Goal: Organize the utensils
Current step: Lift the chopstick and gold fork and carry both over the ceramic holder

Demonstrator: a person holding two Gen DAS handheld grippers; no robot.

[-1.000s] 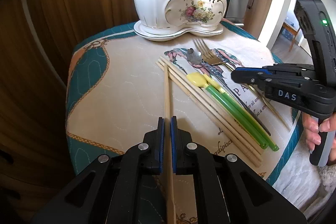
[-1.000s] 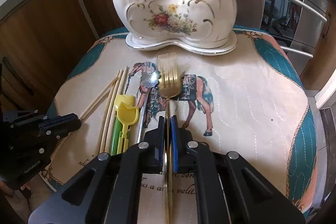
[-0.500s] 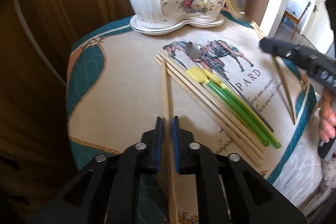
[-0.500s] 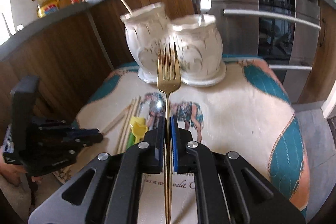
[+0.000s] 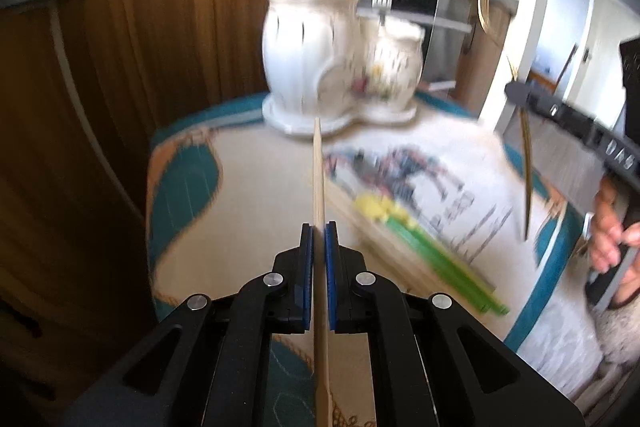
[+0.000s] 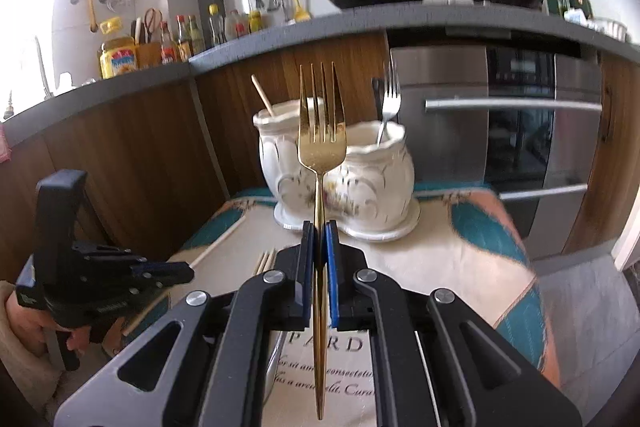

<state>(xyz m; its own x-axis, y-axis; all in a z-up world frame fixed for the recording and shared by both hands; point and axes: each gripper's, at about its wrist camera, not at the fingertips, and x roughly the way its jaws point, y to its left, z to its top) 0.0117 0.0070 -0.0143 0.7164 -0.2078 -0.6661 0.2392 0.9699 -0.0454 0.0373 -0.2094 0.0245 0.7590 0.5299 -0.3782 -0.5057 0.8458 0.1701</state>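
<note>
Utensils I'm sorting lie in front of the white two-pot ceramic holder (image 6: 340, 179): green-handled yellow spoons (image 5: 424, 239) on the cloth. My right gripper (image 6: 320, 227) clamps a gold metal fork (image 6: 321, 139) upright before it; my left gripper (image 5: 319, 227) pinches a wooden chopstick (image 5: 318, 167).

The left gripper (image 5: 319, 227) pinches a wooden chopstick (image 5: 318, 171) whose tip points at the white ceramic holder (image 5: 340, 63). Right of the holder, the right gripper (image 5: 520, 93) carries a gold fork (image 5: 525, 155). Nearer than the holder, blurred green-and-yellow utensils (image 5: 432, 247) lie on the cloth (image 5: 248, 187).
</note>
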